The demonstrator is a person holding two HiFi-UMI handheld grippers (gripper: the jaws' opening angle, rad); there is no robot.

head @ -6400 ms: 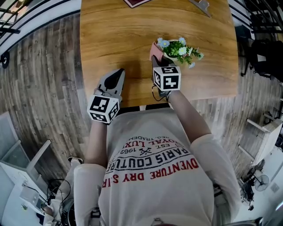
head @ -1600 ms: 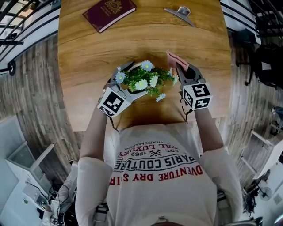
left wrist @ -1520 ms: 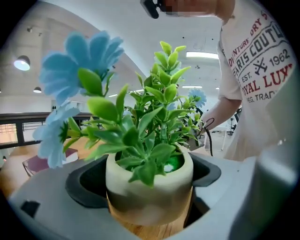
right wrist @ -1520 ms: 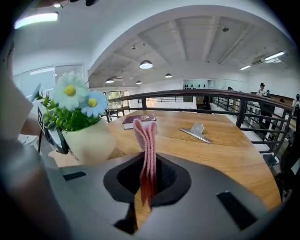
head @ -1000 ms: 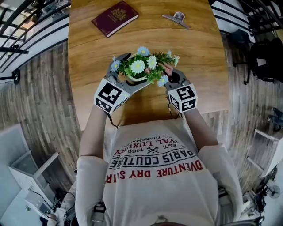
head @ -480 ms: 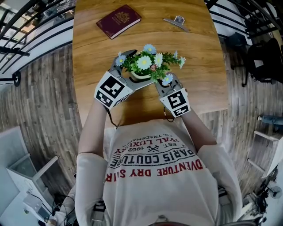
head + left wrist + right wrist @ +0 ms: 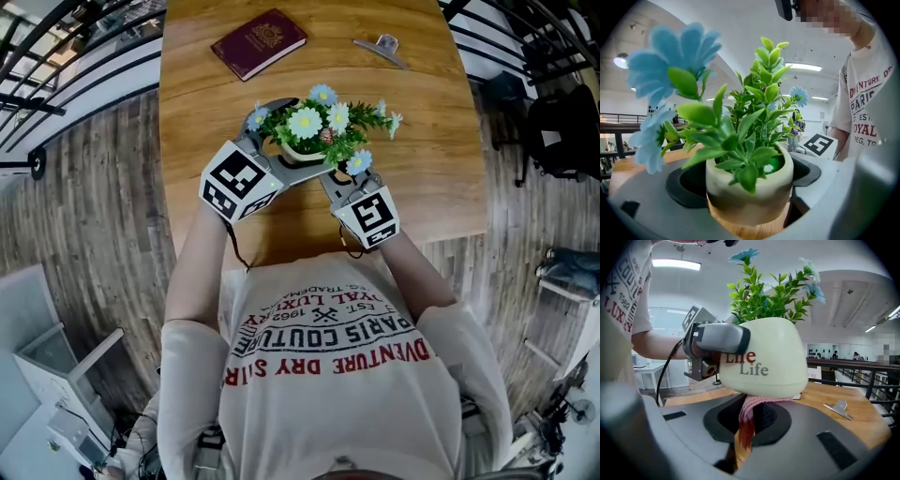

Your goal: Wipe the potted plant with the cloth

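Table (image 7: pixel 441 159) lies bare beside the plant (image 7: pixel 323 127); booklet (image 7: pixel 259 43) and, seemingly, a clip (image 7: pixel 380 49) crowd its far end.

On our wooden table (image 7: pixel 450 141): maroon booklet (image 7: pixel 260 44) far left, metal clip (image 7: pixel 380 50) far right, well apart.

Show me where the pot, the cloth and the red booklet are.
pot (image 7: pixel 768 376), right gripper view, its cream side wall.
cloth (image 7: pixel 749 411), right gripper view, the pink fold under the pot.
red booklet (image 7: pixel 259 43), head view, middle of its cover.
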